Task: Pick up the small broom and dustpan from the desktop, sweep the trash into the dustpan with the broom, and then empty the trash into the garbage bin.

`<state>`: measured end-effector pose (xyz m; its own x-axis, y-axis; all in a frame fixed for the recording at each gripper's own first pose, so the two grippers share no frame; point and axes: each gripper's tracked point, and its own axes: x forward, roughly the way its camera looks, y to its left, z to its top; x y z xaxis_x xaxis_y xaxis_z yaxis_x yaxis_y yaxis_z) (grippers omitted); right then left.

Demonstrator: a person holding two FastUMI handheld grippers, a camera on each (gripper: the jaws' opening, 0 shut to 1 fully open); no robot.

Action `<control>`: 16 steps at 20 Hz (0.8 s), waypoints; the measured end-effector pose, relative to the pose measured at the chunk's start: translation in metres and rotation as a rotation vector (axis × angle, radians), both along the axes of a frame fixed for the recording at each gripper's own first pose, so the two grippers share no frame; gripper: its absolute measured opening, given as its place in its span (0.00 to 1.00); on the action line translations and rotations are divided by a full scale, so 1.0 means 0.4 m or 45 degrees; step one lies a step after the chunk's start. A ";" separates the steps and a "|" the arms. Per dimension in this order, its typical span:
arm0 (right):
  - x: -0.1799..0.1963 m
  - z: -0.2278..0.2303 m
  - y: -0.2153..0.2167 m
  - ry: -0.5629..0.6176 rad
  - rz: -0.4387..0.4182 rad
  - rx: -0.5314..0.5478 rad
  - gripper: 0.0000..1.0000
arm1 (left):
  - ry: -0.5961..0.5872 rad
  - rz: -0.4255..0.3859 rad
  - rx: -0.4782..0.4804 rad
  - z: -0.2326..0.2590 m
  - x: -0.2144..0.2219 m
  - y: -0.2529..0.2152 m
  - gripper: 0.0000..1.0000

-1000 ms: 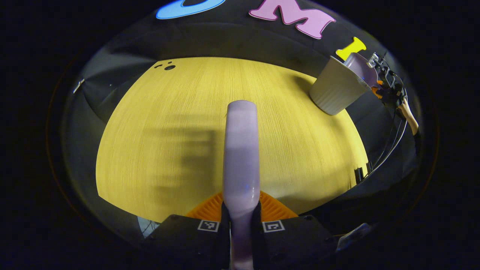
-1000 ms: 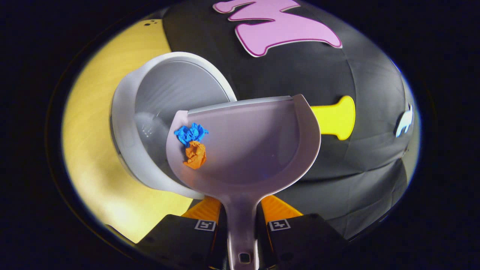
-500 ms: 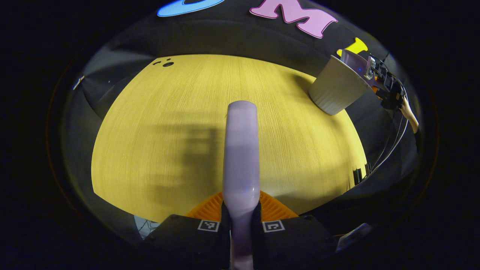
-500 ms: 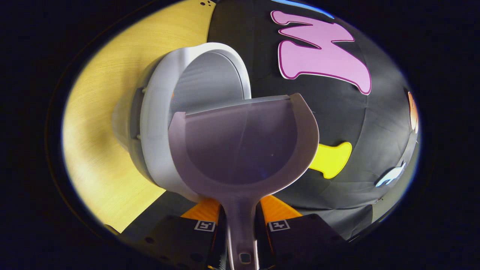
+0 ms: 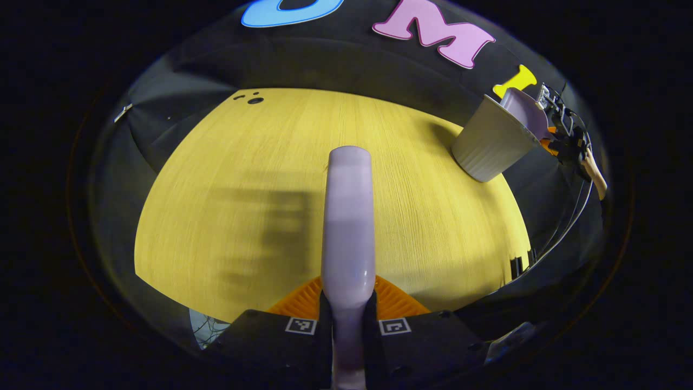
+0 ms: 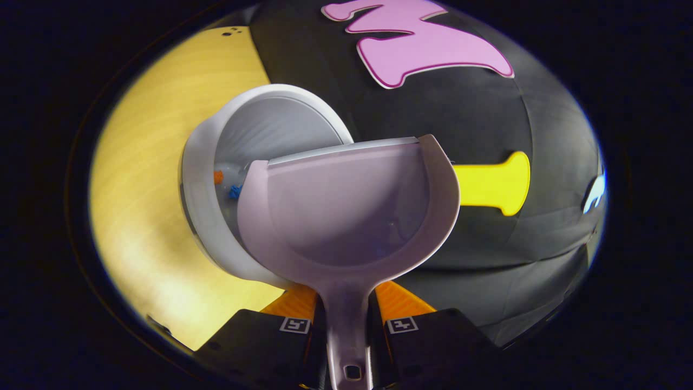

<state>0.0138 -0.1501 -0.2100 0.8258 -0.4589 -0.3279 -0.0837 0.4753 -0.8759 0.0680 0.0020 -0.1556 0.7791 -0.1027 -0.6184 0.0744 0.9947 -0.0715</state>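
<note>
My left gripper is shut on the lilac small broom, which points out over the yellow desktop; its bristles are hidden. At the far right stands the white garbage bin, with the dustpan over its rim, held by the right gripper and a hand. In the right gripper view my right gripper is shut on the handle of the lilac dustpan, whose scoop is bare. Inside the bin lie an orange scrap and a blue scrap.
The bin sits at the desktop's far right corner, close to the black cloth wall. Small dark holes mark the far left corner. Cables hang beyond the desktop's right edge. A broad stretch of desktop lies left of the bin.
The blue and orange scraps slid off the dustpan into the bin. The dustpan tipped towards the bin, then swung back. The broom barely moved.
</note>
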 end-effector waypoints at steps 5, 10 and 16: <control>0.000 0.020 -0.008 -0.087 -0.079 0.263 0.36 | -0.092 0.079 -0.005 0.040 0.010 0.055 0.28; -0.005 0.050 0.005 -0.163 -0.134 0.506 0.36 | -0.162 0.140 0.010 0.089 0.004 0.111 0.28; 0.003 0.095 0.055 -0.283 -0.170 0.800 0.36 | -0.212 0.130 -0.007 0.116 -0.020 0.114 0.27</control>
<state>0.0151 -0.1280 -0.1720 0.8537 -0.3396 -0.3948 0.1612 0.8932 -0.4198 0.0600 0.0478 -0.1091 0.8770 -0.0212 -0.4800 -0.0154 0.9973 -0.0722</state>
